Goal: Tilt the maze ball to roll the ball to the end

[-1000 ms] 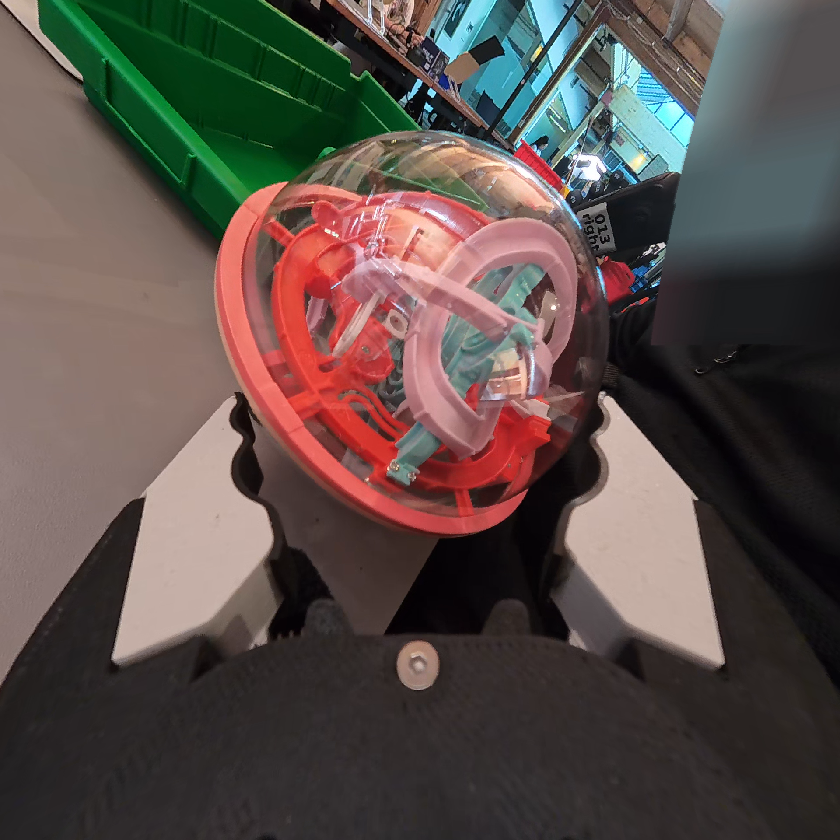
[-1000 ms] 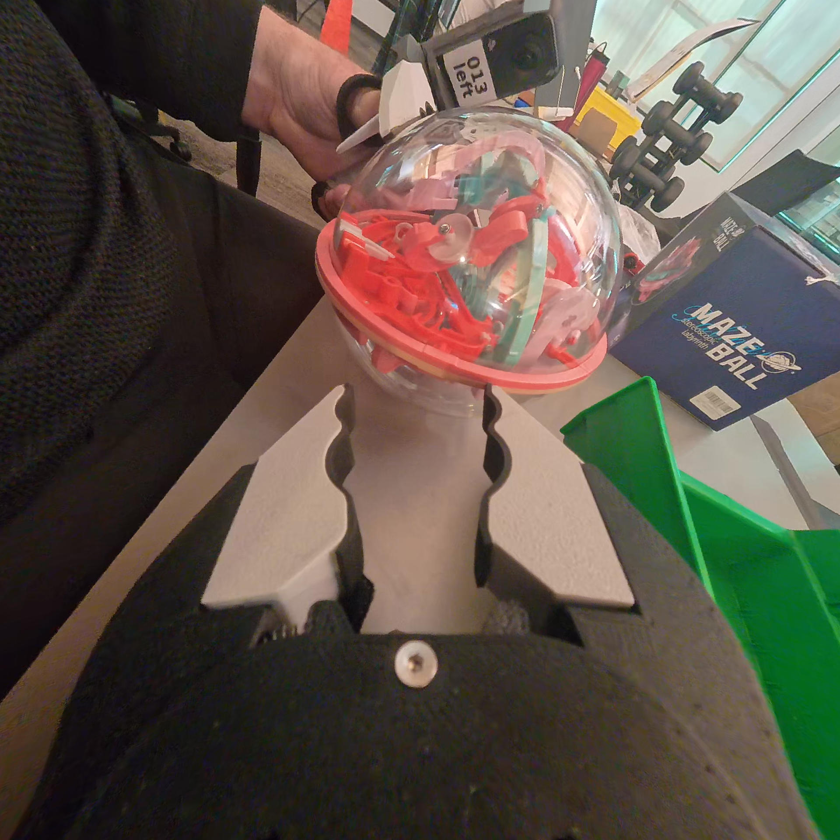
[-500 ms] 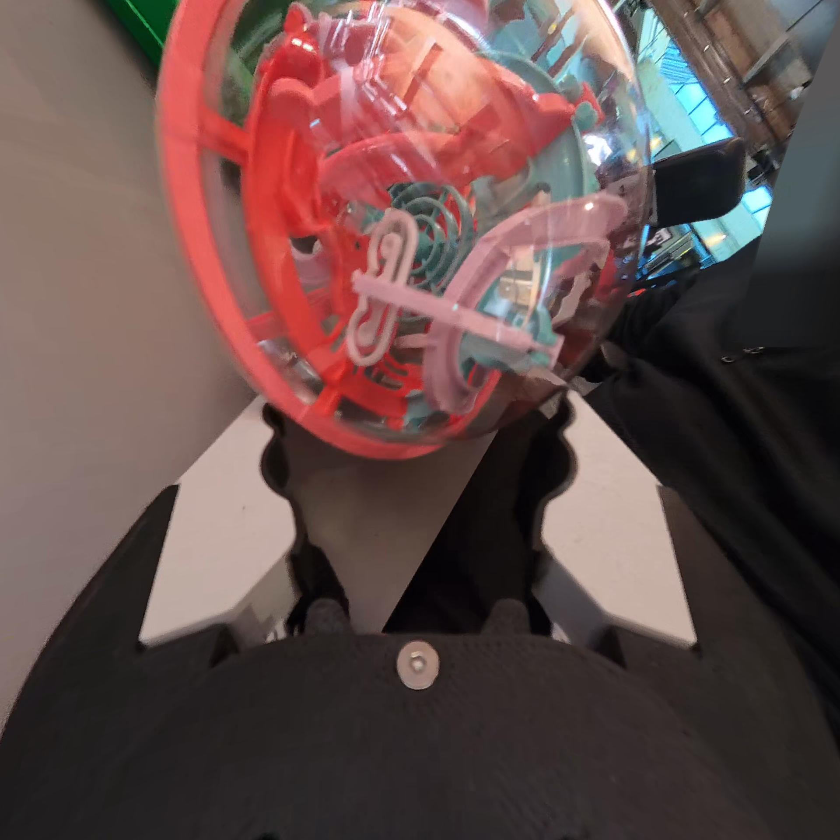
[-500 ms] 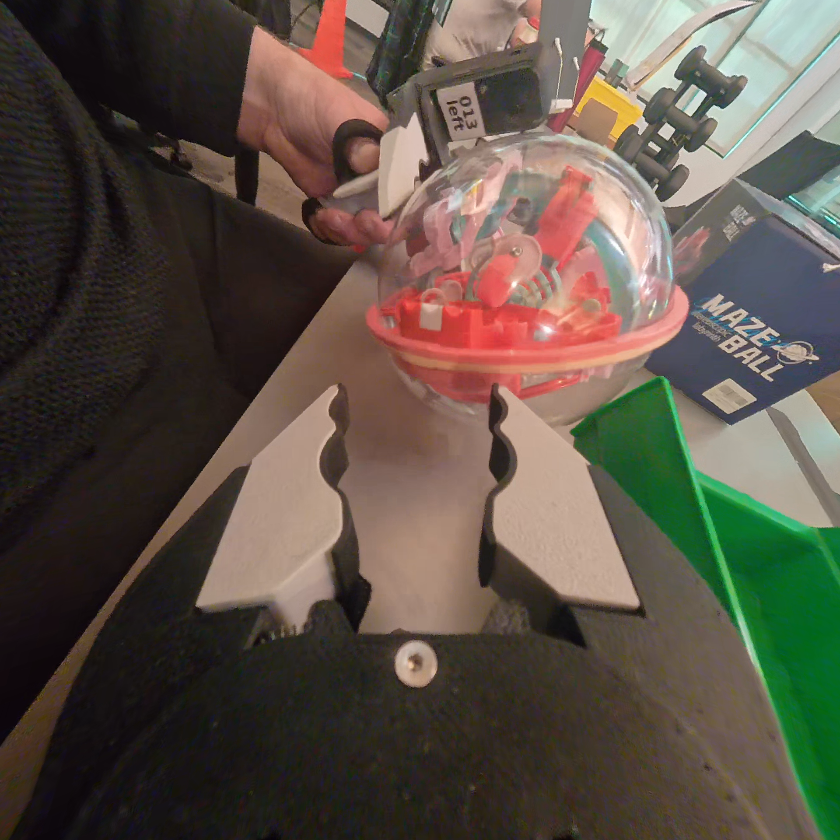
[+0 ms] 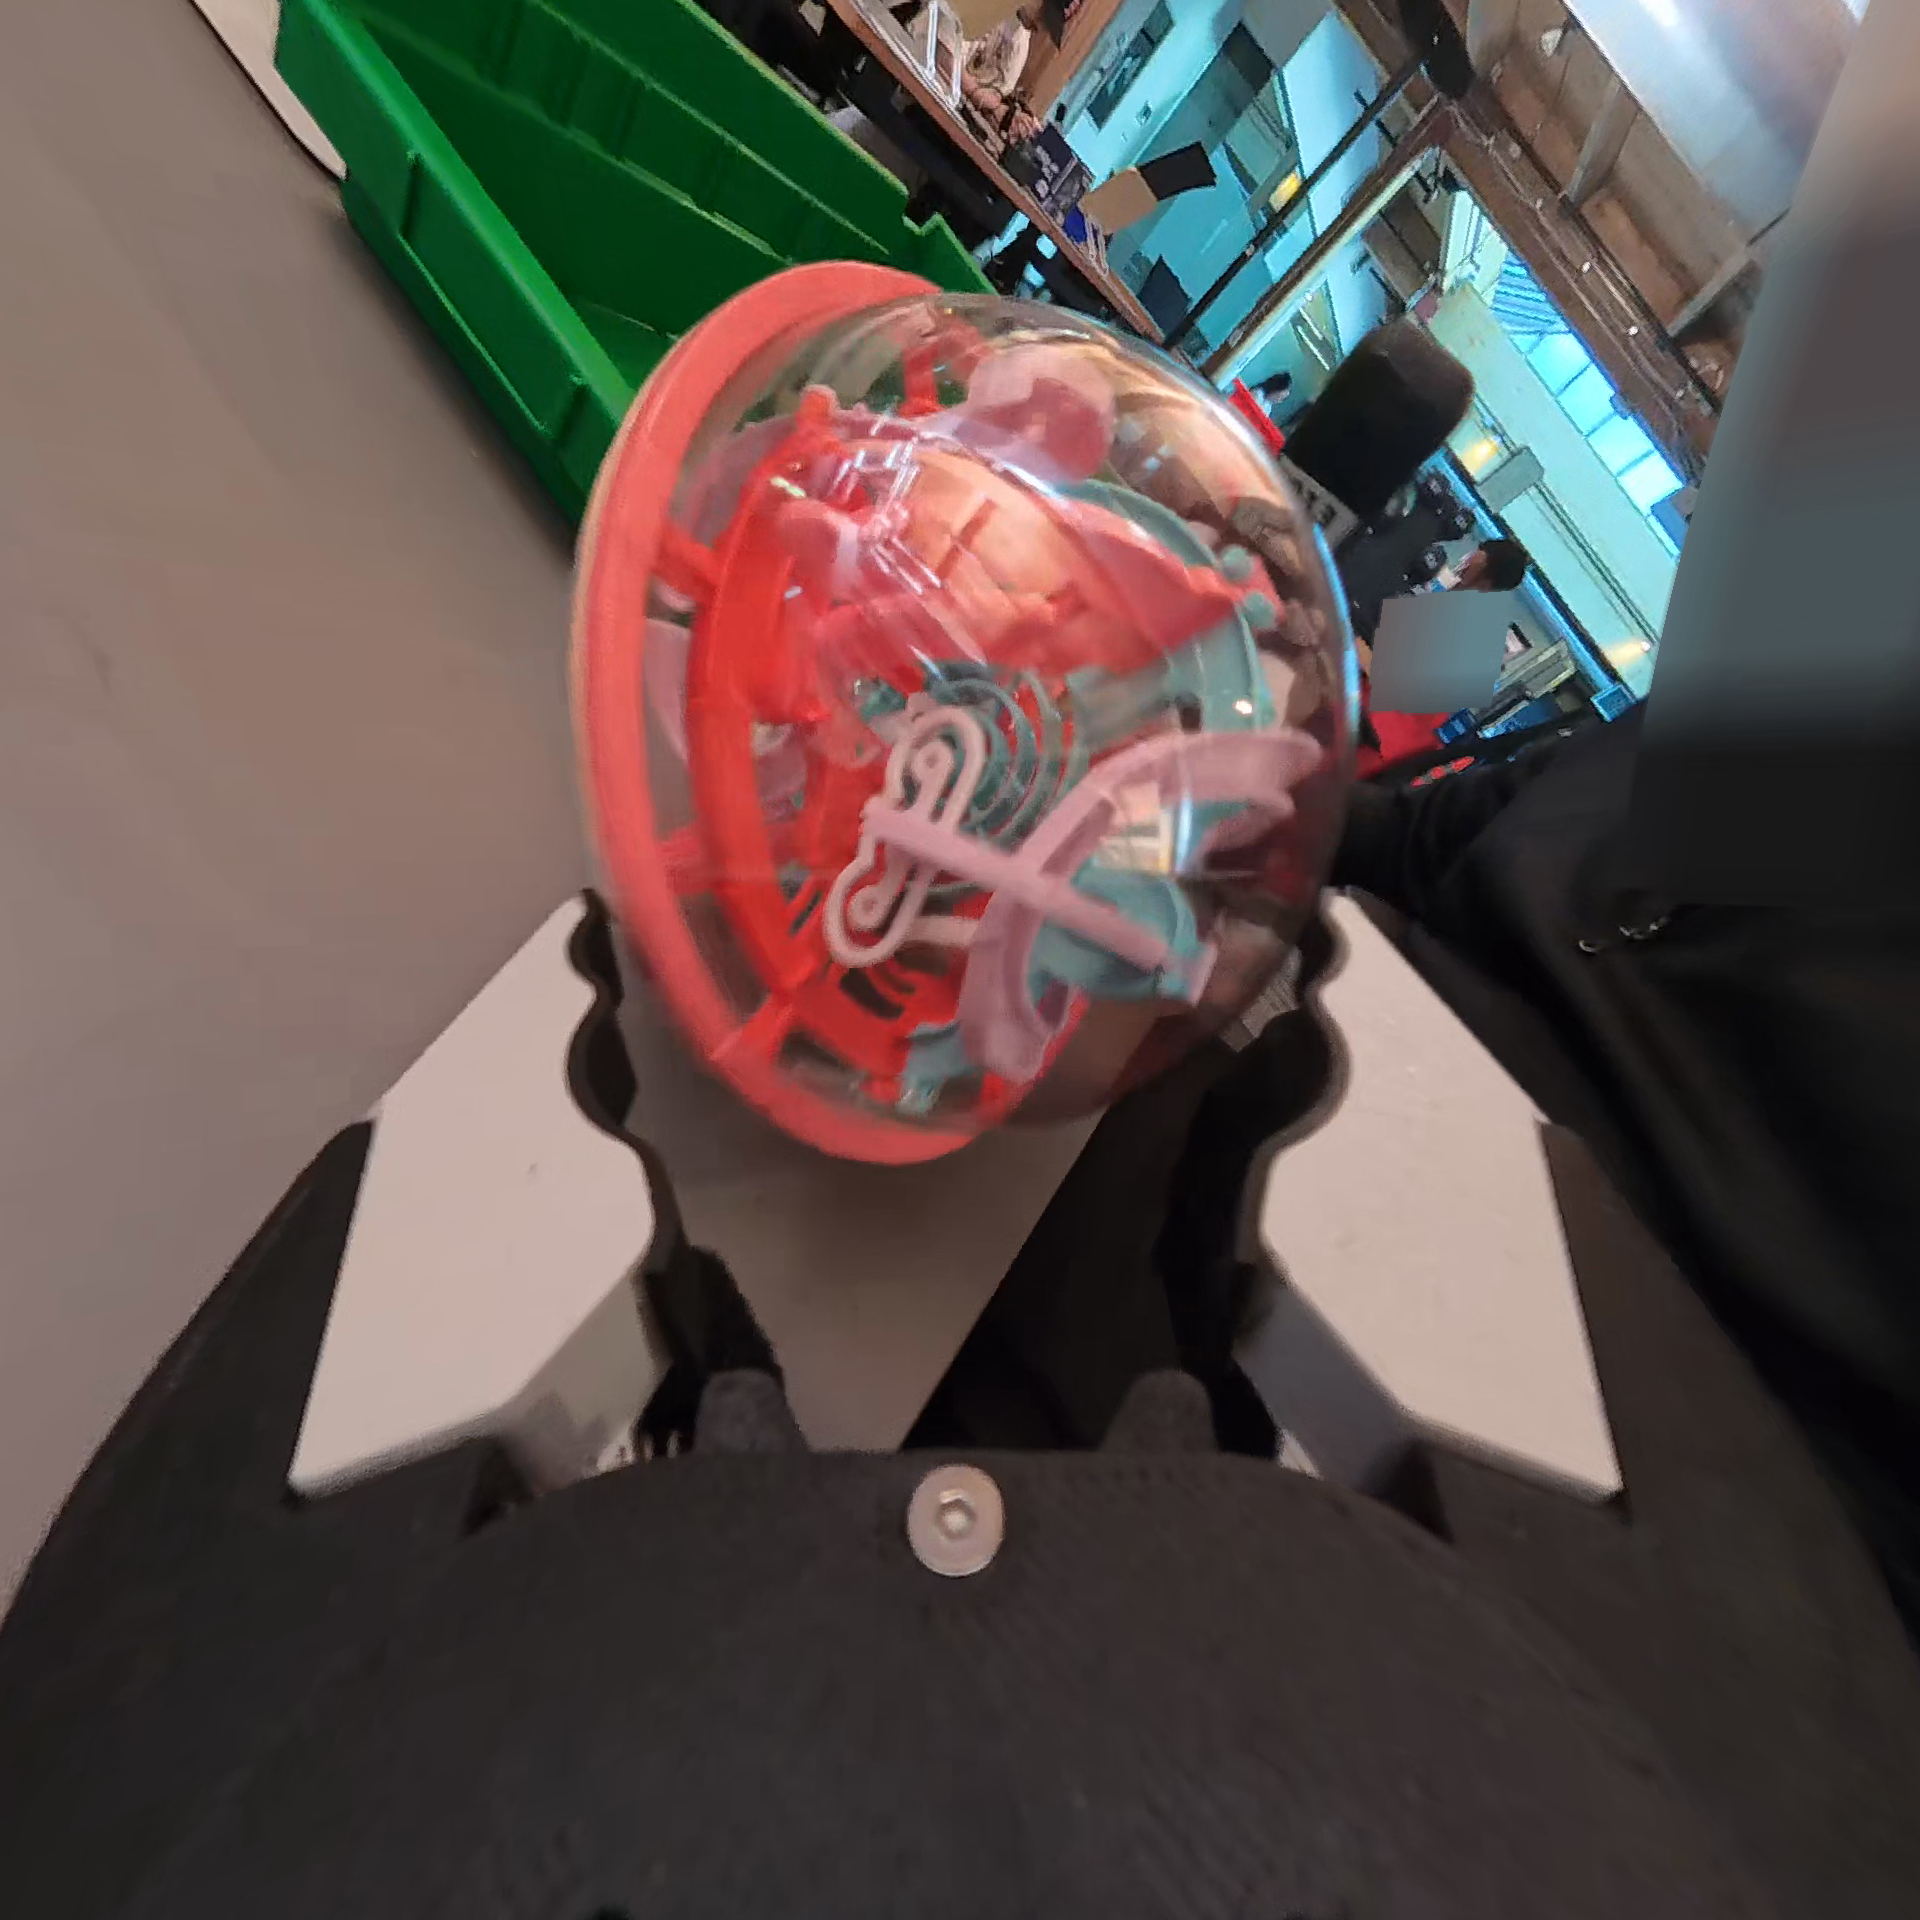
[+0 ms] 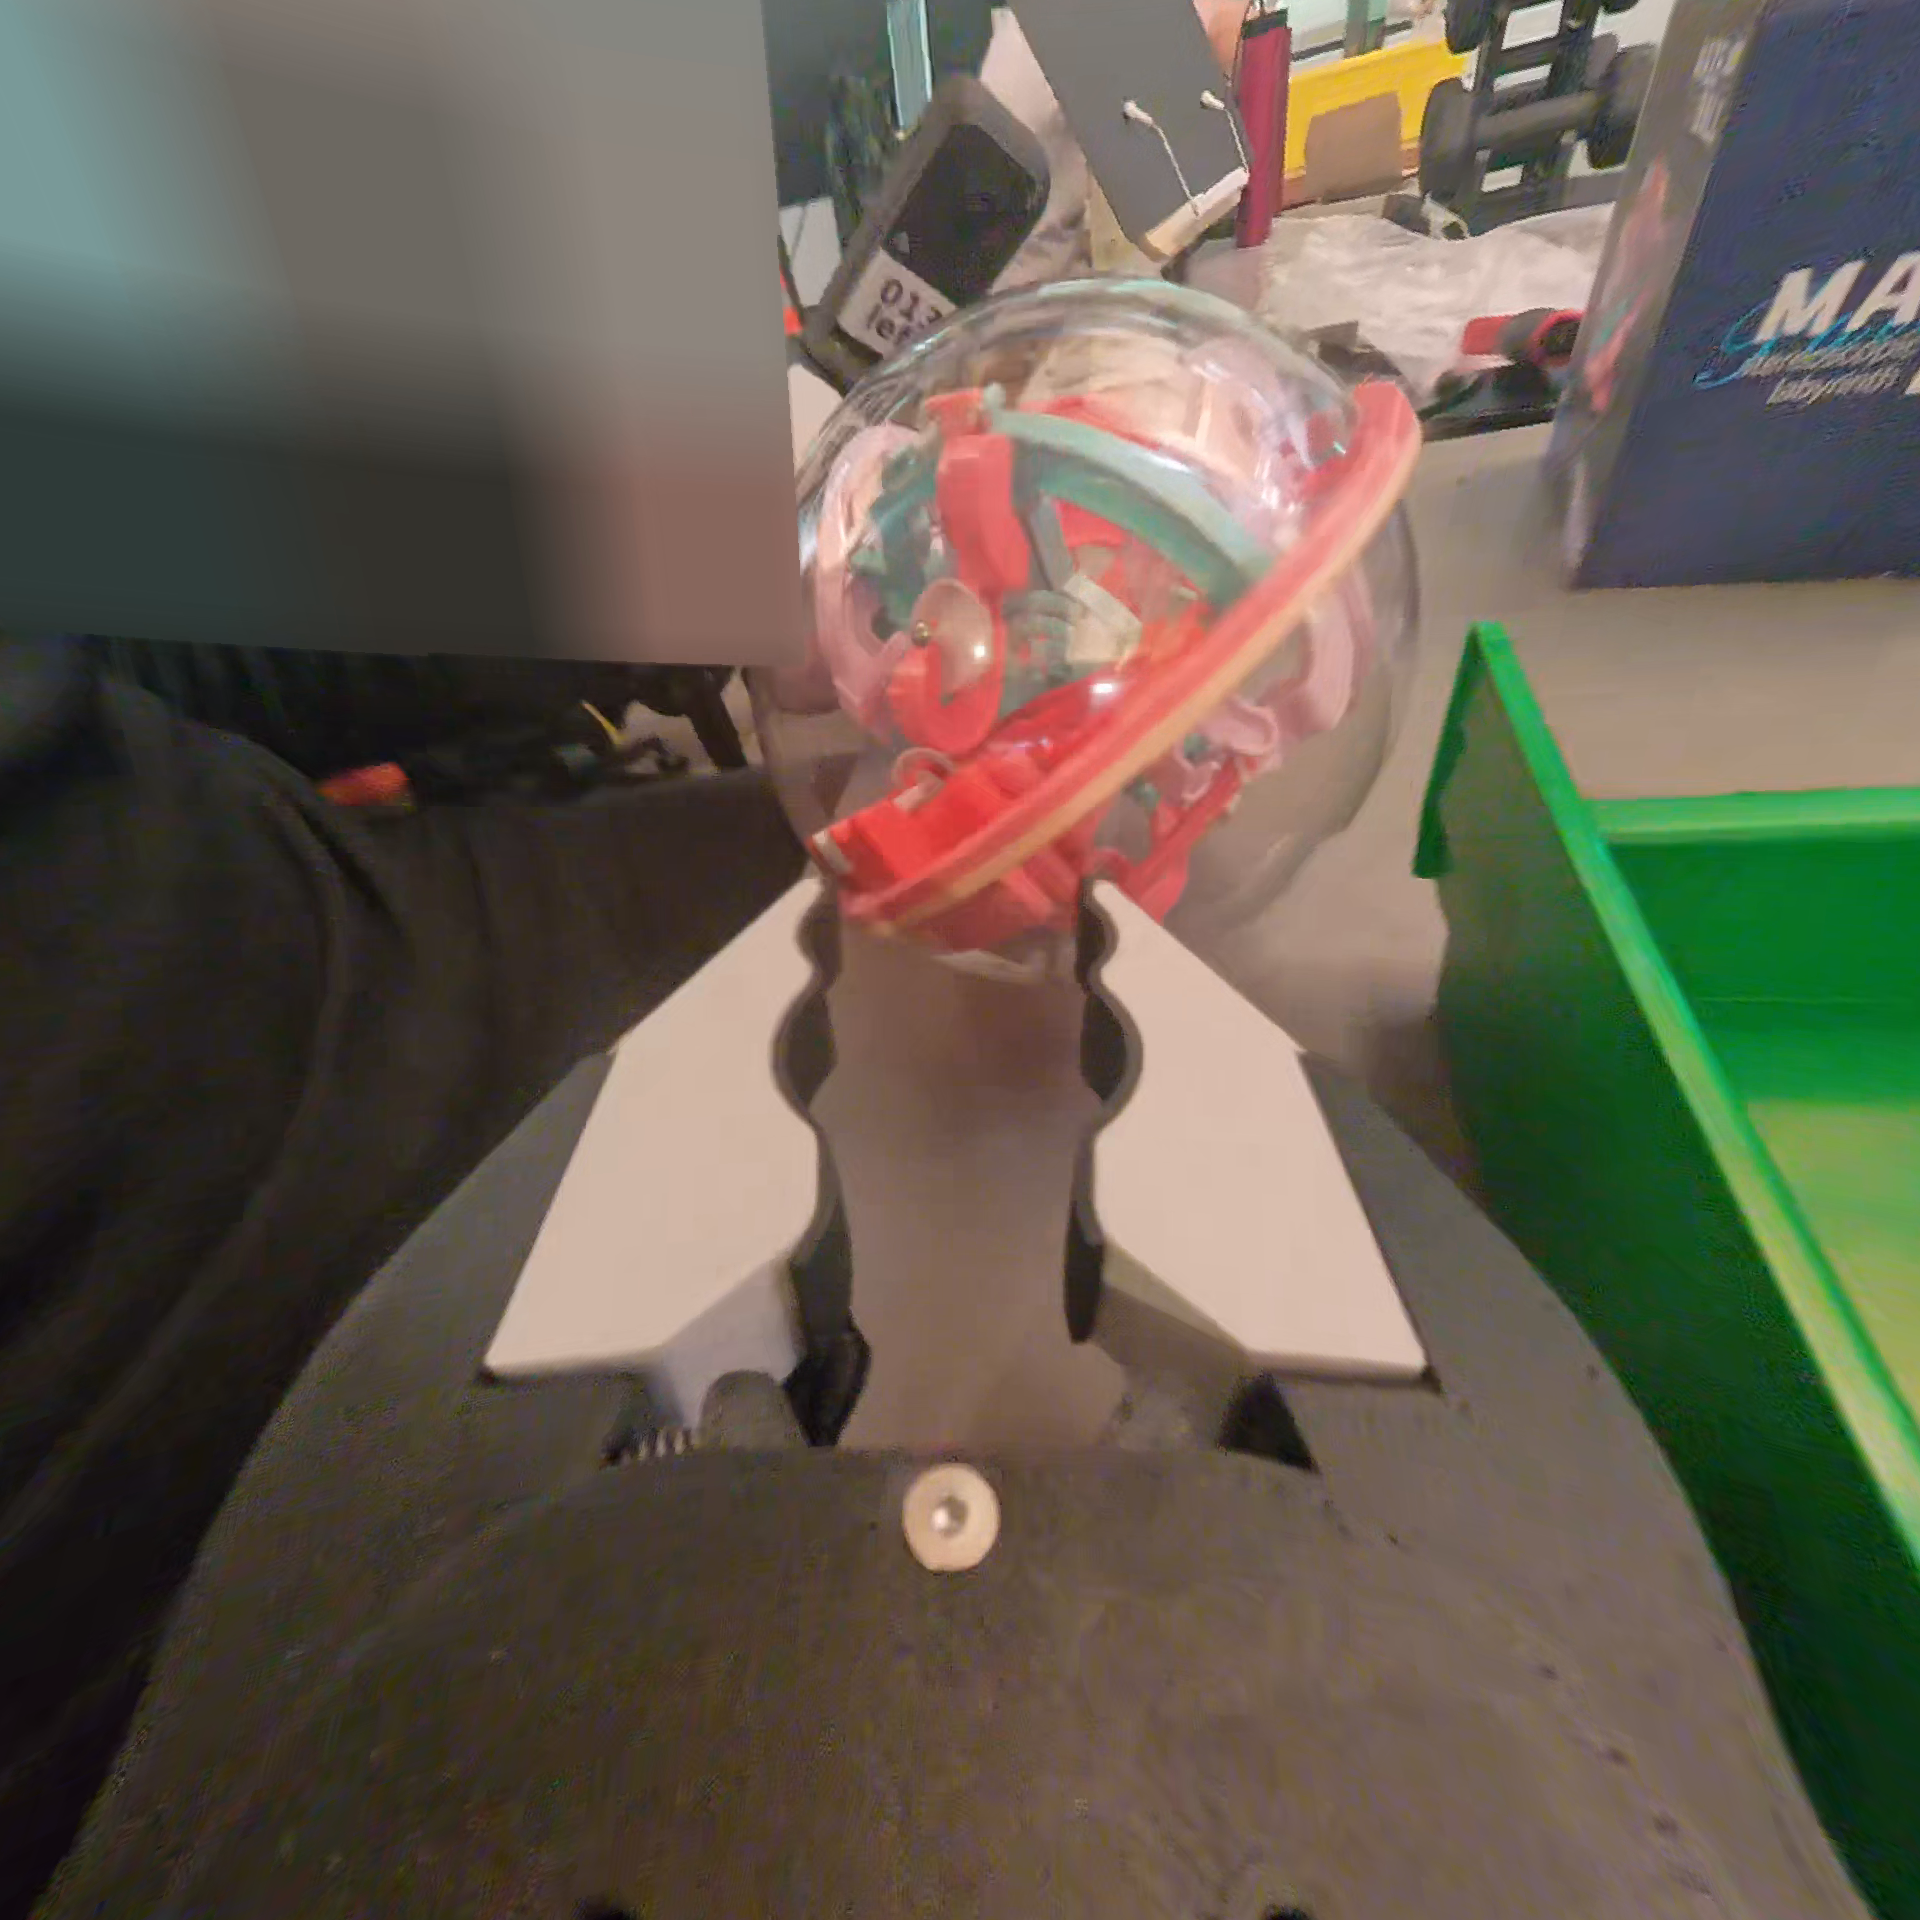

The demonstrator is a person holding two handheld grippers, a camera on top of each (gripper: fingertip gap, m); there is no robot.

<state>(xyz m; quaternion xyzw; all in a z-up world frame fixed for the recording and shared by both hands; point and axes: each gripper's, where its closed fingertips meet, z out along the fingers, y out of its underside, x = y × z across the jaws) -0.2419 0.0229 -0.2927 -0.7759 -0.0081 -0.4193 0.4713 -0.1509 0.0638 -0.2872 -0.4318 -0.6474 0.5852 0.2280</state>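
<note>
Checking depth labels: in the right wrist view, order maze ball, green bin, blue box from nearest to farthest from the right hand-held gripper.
1. maze ball: at the tips of the right hand-held gripper, straight ahead, red rim tilted.
2. green bin: on the right, alongside the gripper; its near corner sits just behind the ball.
3. blue box: upper right, standing on the table beyond the bin.

Dark blue box (image 6: pixel 1756 343), far right of right wrist view, has large white lettering w/ smaller script under it, cut off by frame edge. White sticker (image 6: pixel 902 310) on black device behind maze ball (image 6: pixel 1091 623) has printed chars, partly hidden.
</note>
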